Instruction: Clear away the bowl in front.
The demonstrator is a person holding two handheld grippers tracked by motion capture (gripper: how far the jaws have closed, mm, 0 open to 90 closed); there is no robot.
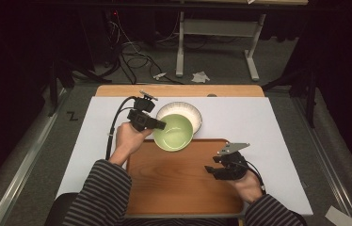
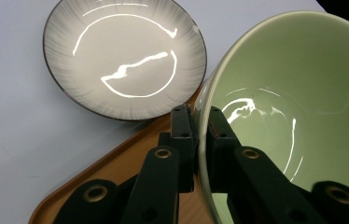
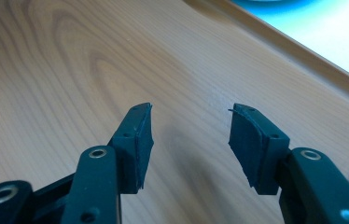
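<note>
1. The green bowl (image 1: 173,133) is pale green and glossy, with smooth walls and a thin lighter rim; bright curved reflections lie on its inside, and it looks empty.
2. In the left gripper view this bowl (image 2: 294,112) appears tilted, its opening turned toward the camera.
3. Your left gripper (image 1: 157,125) is clenched on the rim of the green bowl: one of the fingers (image 2: 182,135) is outside the wall and the other one is inside it.
4. The bowl is at the far edge of the wooden tray (image 1: 179,183), partly over it, and it overlaps the near side of the grey plate (image 1: 190,113) in the high view.
5. The grey plate (image 2: 121,56) is round and shiny, light grey with fine streaks toward a dark rim. It lies on the white worktop (image 1: 240,117), just beyond the tray.
6. Your right gripper (image 1: 213,169) is released; its fingers (image 3: 137,140) stand apart above the bare wood grain of the tray (image 3: 60,70), and they grasp nothing.
7. I can read no brand, label or writing on the bowl, the plate or the tray.
</note>
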